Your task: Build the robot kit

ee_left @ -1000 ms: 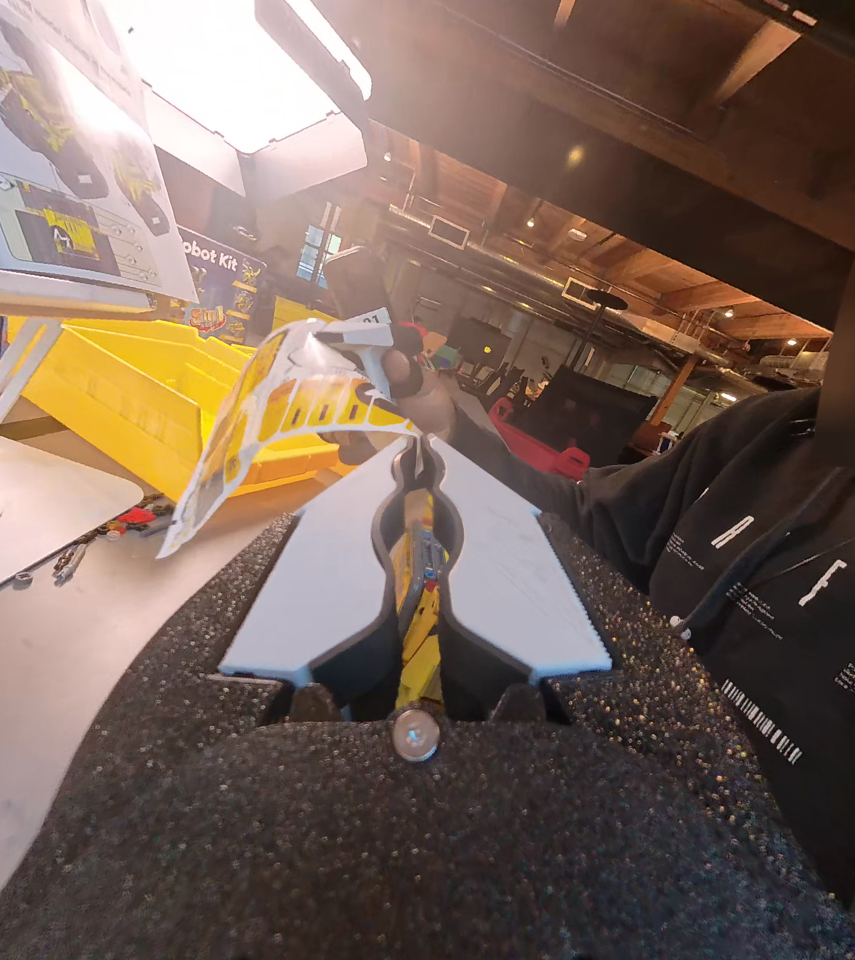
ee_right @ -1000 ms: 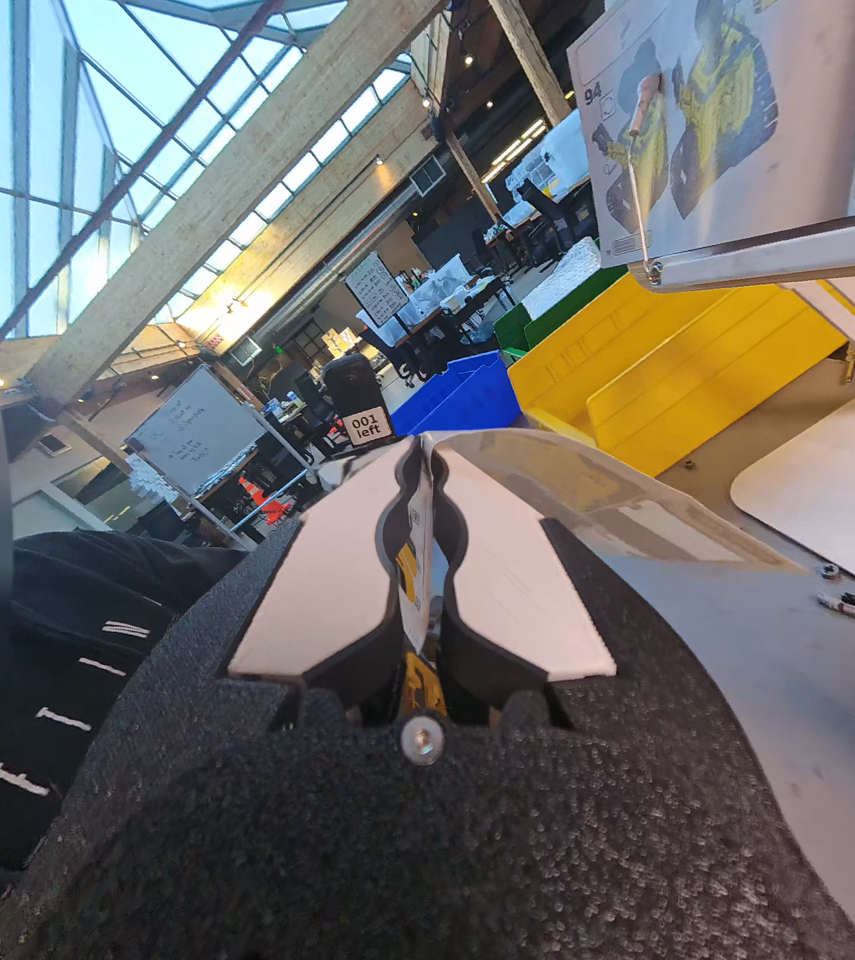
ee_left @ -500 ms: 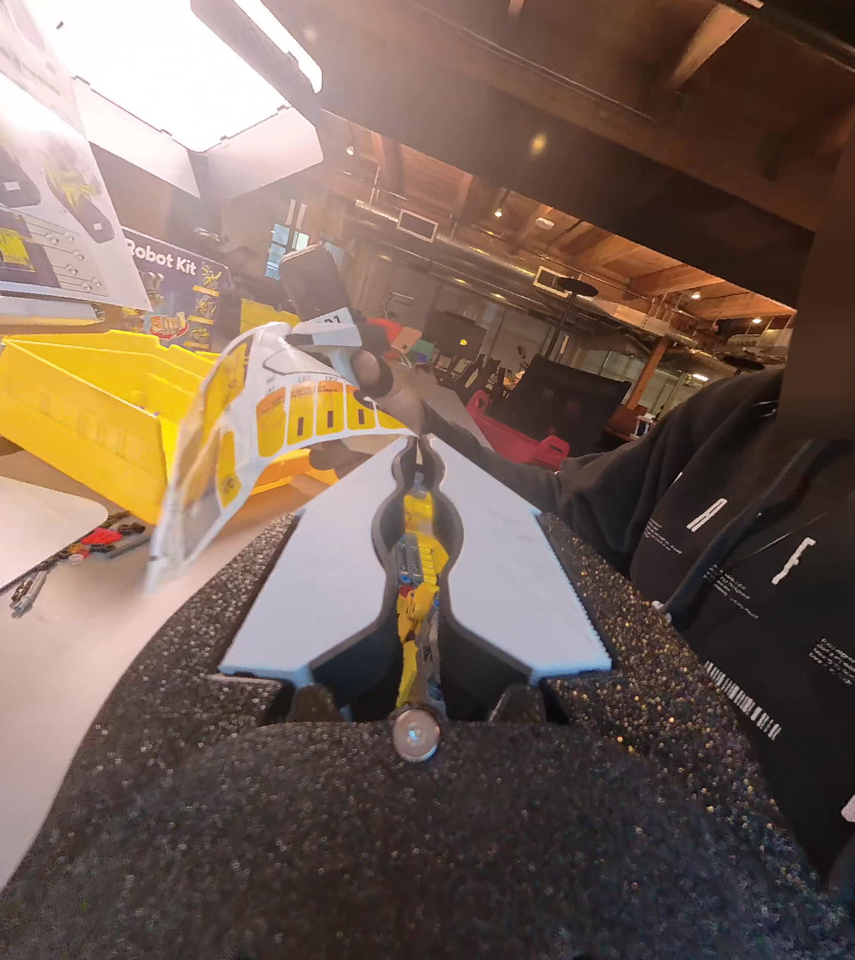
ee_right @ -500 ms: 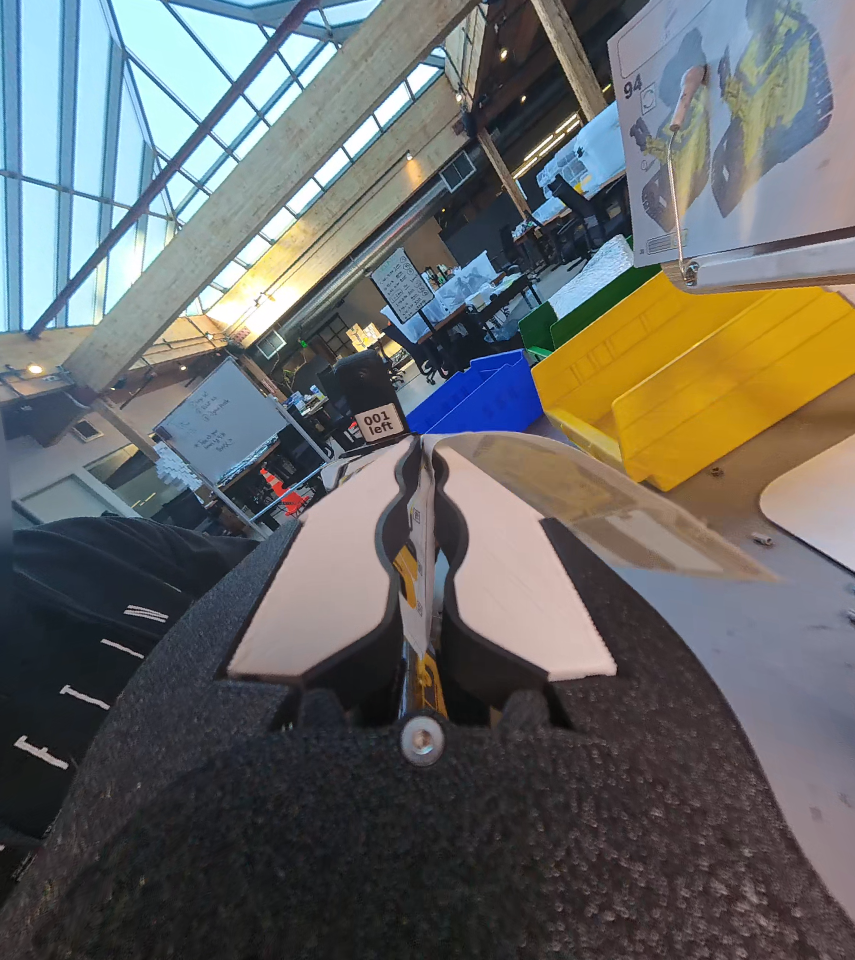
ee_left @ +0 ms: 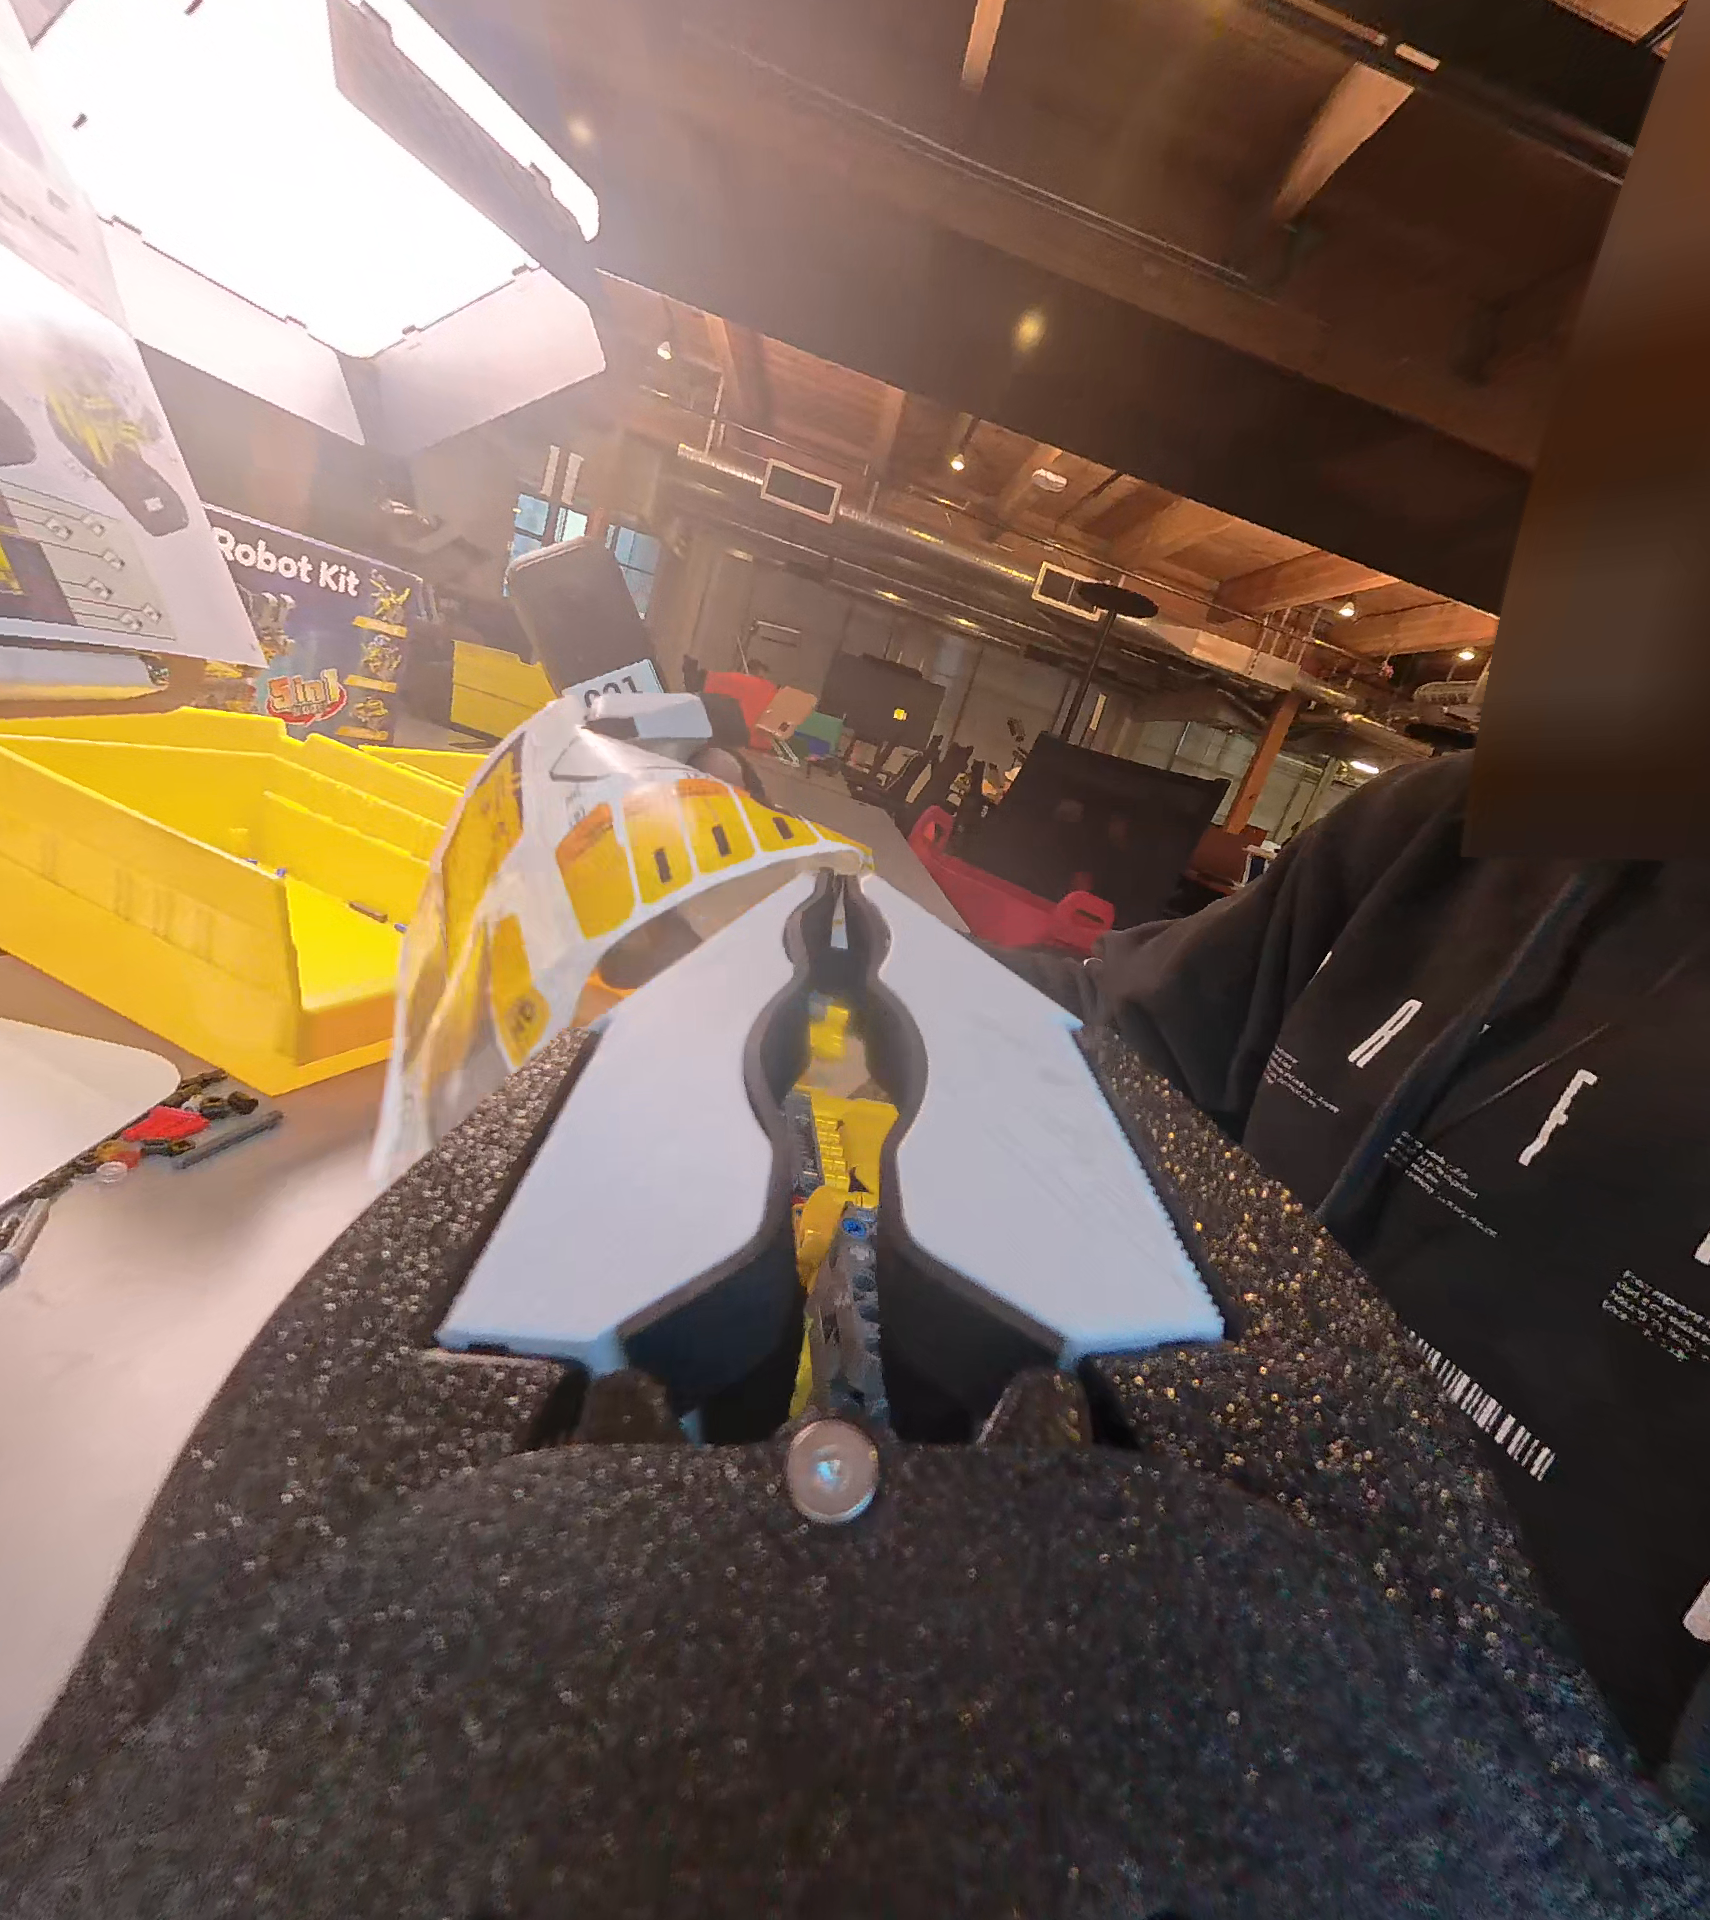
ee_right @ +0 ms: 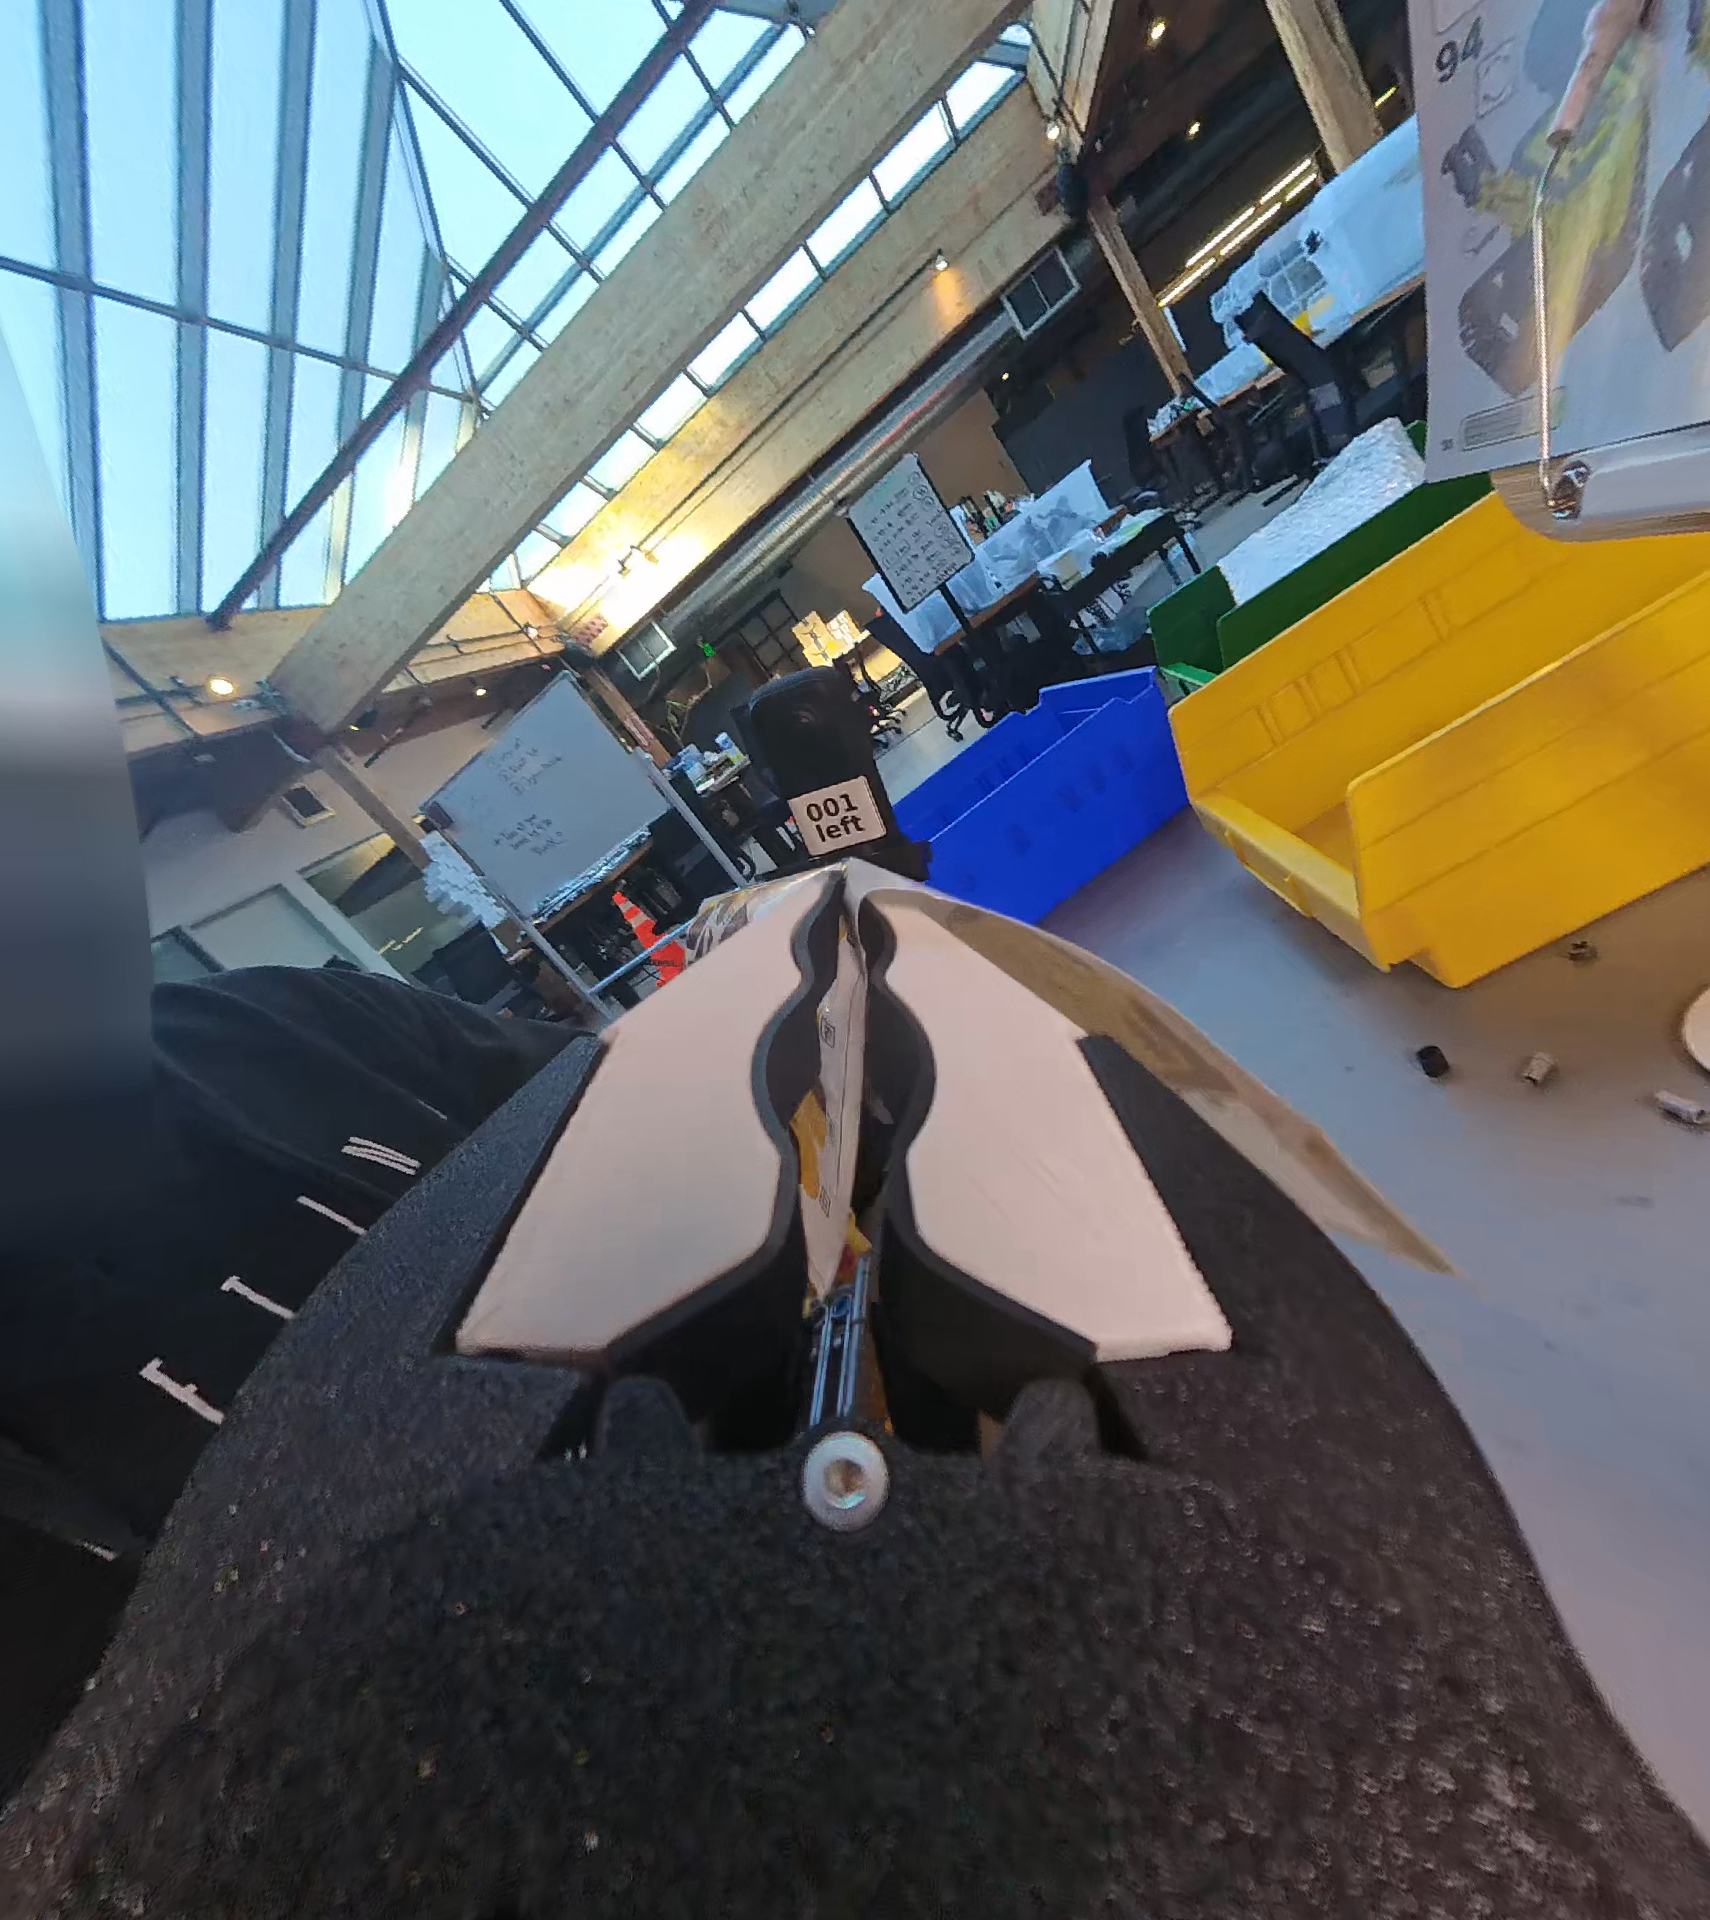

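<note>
My left gripper (ee_left: 835, 899) has its jaws pressed together on one edge of a clear plastic bag printed with yellow panels (ee_left: 560, 904), which holds small yellow and grey parts that show through the slot between the fingers. My right gripper (ee_right: 846, 899) is likewise clamped on the opposite edge of the same bag, whose loose flap trails off to the right past its fingers. The bag hangs stretched between the two grippers, above the grey tabletop (ee_right: 1609, 1299). In the left wrist view, the right gripper's white tip pinches the bag's far top corner. Far left sit yellow plastic bins (ee_left: 155, 831); near them lie small red and black loose parts (ee_left: 176, 1127). A printed instruction sheet on a white stand (ee_left: 20, 499) rises at far left. A blue bin (ee_right: 1048, 800) sits beyond the right gripper.
</note>
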A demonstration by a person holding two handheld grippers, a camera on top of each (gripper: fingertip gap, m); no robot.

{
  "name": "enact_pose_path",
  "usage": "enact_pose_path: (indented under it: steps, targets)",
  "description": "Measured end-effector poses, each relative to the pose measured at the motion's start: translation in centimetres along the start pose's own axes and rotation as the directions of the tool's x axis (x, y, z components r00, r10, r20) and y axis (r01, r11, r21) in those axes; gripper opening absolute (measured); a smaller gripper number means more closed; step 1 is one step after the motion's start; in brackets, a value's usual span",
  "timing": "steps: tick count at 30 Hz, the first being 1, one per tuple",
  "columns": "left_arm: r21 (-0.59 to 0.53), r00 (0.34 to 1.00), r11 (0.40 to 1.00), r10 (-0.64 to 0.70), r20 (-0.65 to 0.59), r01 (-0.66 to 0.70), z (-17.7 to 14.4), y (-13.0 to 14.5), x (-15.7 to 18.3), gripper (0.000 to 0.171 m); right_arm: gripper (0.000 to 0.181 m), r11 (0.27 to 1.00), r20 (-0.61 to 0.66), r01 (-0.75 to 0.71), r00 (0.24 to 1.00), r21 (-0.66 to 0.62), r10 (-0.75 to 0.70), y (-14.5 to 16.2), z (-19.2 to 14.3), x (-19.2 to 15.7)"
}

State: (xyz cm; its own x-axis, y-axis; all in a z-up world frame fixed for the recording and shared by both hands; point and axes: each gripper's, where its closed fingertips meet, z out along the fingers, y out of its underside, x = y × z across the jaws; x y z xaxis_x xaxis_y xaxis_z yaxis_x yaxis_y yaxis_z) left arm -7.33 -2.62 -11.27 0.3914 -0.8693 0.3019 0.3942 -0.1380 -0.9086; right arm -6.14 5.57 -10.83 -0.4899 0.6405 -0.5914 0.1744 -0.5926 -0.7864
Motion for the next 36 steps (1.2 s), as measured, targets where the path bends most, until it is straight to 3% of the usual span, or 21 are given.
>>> enact_pose_path:
  steps: [12, 18, 26, 28, 30, 32, 36]
  targets:
    - [0.008, 0.997, 0.997, 0.076, 0.02, -0.076, 0.2, -0.1, 0.3, 0.0, 0.0, 0.987, -0.079, 0.034, 0.996, -0.155, -0.047, 3.0, 0.5, 1.8]
    - [0.005, 0.979, 0.982, 0.189, 0.074, -0.19, 0.2, -0.3, 0.1, 0.0, 0.008, 0.974, -0.092, -0.015, 0.996, -0.226, -0.006, 4.6, 0.2, 2.9]
    - [0.029, 0.946, 0.969, 0.233, 0.227, -0.245, -1.3, -1.9, -1.9, 0.0, 0.04, 0.976, -0.248, 0.074, 0.96, -0.207, -0.126, 0.8, -4.1, 3.9]
    - [-0.011, 0.92, 0.958, 0.278, 0.276, -0.287, -1.8, -1.9, -2.6, 0.0, 0.04, 0.961, -0.344, 0.187, 0.905, -0.202, -0.249, -1.3, -5.2, 3.9]
    - [-0.066, 0.893, 0.943, 0.33, 0.306, -0.326, -1.8, -1.5, -3.1, 0.0, 0.038, 0.89, -0.362, 0.371, 0.817, -0.265, -0.448, -2.5, -4.9, 2.3]
    - [-0.115, 0.87, 0.927, 0.376, 0.318, -0.358, -1.6, -0.9, -3.3, 0.0, 0.034, 0.787, -0.285, 0.518, 0.74, -0.337, -0.609, -1.9, -3.1, -0.2]
    - [-0.209, 0.839, 0.885, 0.463, 0.286, -0.417, -0.7, 0.7, -3.0, 0.0, 0.028, 0.501, -0.074, 0.718, 0.537, -0.483, -0.84, 2.4, 1.2, -2.5]
